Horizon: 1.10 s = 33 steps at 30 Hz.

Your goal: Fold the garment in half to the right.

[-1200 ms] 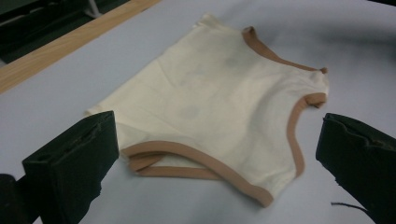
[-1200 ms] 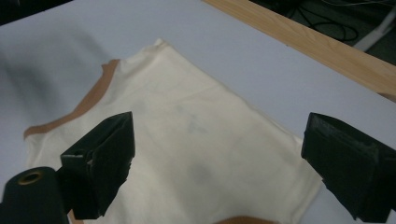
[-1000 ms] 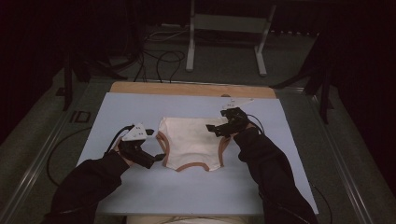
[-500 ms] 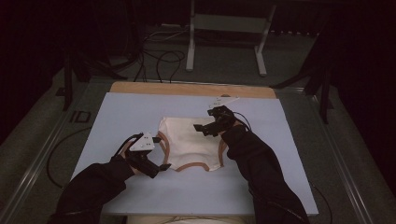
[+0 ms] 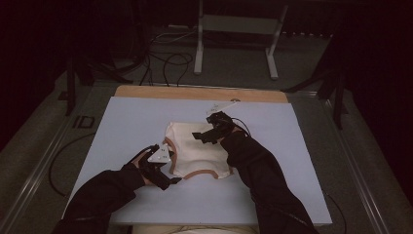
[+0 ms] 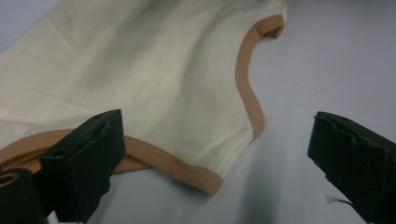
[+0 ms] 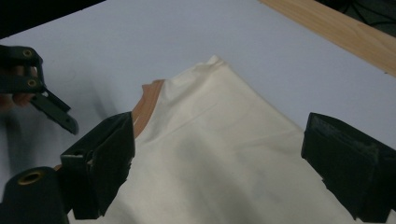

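From the high view, a cream garment [image 5: 197, 153] with tan trim lies flat near the middle of the pale tabletop [image 5: 122, 122]; the left hand-held gripper [image 5: 170, 178] sits at the garment's 8 o'clock corner, just off the trimmed edge; the right hand-held gripper [image 5: 197, 136] hovers over the cloth toward its 1 o'clock part, pointing toward 9 o'clock; dark sleeves [image 5: 263, 185] come in from 6 o'clock; a wooden strip [image 5: 195, 92] borders the tabletop at 12 o'clock, with a stand and cables on the floor beyond.

In the left gripper view, the left hand-held gripper [image 6: 219, 163] stands wide, though its jaws have just been closing a little; between them lies the garment's tan-trimmed corner [image 6: 205, 179], pointing toward 5 o'clock; the pads do not press on it; the cloth [image 6: 140, 79] spreads up toward 11 o'clock and bare tabletop [image 6: 336, 56] runs toward 2 o'clock.

In the right gripper view, the right hand-held gripper [image 7: 219, 158] is also wide, holding nothing; cream cloth [image 7: 219, 154] lies between and below its jaws, whether touched I cannot tell; a tan band [image 7: 147, 105] shows at 10 o'clock; the other hand-held gripper [image 7: 42, 93] sits at 9 o'clock; the wooden strip [image 7: 345, 32] crosses at 1 o'clock.
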Each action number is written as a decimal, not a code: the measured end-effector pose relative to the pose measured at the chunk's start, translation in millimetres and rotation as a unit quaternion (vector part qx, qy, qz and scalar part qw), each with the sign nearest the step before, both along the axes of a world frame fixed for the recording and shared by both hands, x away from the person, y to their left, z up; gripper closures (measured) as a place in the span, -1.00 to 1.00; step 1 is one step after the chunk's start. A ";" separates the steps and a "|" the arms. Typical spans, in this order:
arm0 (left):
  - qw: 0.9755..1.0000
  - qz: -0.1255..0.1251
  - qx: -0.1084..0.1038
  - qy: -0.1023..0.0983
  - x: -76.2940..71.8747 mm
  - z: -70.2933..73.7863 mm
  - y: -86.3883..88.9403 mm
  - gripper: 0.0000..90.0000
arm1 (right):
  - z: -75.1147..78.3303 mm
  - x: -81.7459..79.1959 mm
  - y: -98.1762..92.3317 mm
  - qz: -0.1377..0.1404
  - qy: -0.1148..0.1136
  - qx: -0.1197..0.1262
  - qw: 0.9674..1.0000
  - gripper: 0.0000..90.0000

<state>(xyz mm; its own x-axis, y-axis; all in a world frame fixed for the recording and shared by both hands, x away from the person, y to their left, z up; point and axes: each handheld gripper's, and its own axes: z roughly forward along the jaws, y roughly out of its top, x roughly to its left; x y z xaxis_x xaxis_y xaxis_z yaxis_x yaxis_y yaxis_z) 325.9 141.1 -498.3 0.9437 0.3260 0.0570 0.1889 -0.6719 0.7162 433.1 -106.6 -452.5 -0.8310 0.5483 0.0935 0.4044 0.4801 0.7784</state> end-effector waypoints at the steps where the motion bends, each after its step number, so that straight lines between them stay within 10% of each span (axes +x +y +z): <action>1: 1.000 0.001 0.006 0.000 0.8 -1.5 -0.9 -0.86 | -1.1 0.3 1.2 0.001 0.002 0.000 1.000 -0.79; 21: 0.999 -0.034 0.042 -0.006 11.7 -20.1 -10.0 -0.43 | -14.1 5.7 21.8 0.015 0.017 -0.013 1.000 -0.78; 33: 0.999 -0.004 0.045 -0.023 20.4 -18.7 -17.8 0.15 | -16.9 8.4 29.3 0.019 0.023 -0.015 0.999 -0.79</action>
